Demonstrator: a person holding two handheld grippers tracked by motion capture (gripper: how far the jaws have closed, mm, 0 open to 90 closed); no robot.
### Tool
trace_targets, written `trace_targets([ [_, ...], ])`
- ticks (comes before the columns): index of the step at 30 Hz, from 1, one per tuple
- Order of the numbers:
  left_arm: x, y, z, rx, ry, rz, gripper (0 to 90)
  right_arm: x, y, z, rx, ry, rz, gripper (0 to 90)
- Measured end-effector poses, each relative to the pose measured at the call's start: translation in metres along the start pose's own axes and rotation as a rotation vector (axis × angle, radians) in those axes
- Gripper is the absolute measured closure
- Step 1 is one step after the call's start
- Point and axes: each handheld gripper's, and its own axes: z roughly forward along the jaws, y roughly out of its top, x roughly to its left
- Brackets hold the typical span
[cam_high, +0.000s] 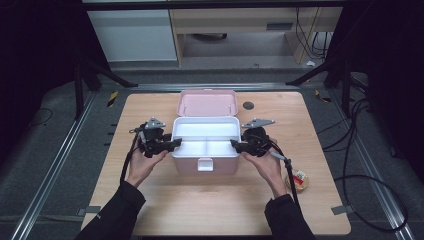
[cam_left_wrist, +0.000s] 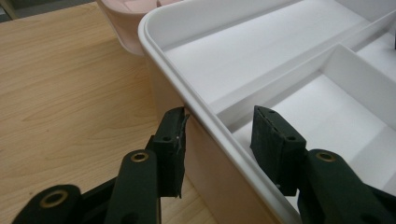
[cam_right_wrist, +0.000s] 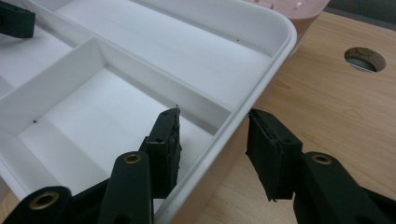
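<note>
Nearest the lens in my left gripper view, my left gripper (cam_left_wrist: 217, 123) straddles the white tray's (cam_left_wrist: 261, 56) rim: one jaw outside against the pink box wall, one inside over a compartment. The pads look just short of pinching the rim, so I call these jaws released. My right gripper (cam_right_wrist: 212, 128) mirrors this in its own view, one jaw inside the tray (cam_right_wrist: 140, 60), one outside, gaps visible on both sides.

In the high view the pink box (cam_high: 205, 162) sits at mid-frame on the table (cam_high: 150, 210), lid (cam_high: 207, 102) tipped back, tray (cam_high: 206, 131) seated on top, left gripper (cam_high: 175, 144) and right gripper (cam_high: 234, 145) at its two ends.

My worry: the rim is thin and slick. If one side clamps sooner, or I lift unevenly, the tray could tilt, jam in the box, or slip free. The box may also rise along with it.
</note>
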Motion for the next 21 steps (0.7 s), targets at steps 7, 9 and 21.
trace_targets([
  [7, -0.004, 0.001, -0.001, -0.003, 0.006, 0.038, 54.2, 0.001, -0.002, -0.005, 0.008, -0.018, 0.001, 53.1],
  [9, -0.004, 0.002, -0.004, -0.017, 0.003, 0.051, 51.5, 0.002, 0.000, -0.006, -0.007, -0.027, -0.013, 44.8],
  [21, 0.009, 0.030, -0.035, -0.054, 0.010, 0.154, 46.5, -0.016, 0.026, -0.042, -0.135, -0.058, -0.060, 38.9],
])
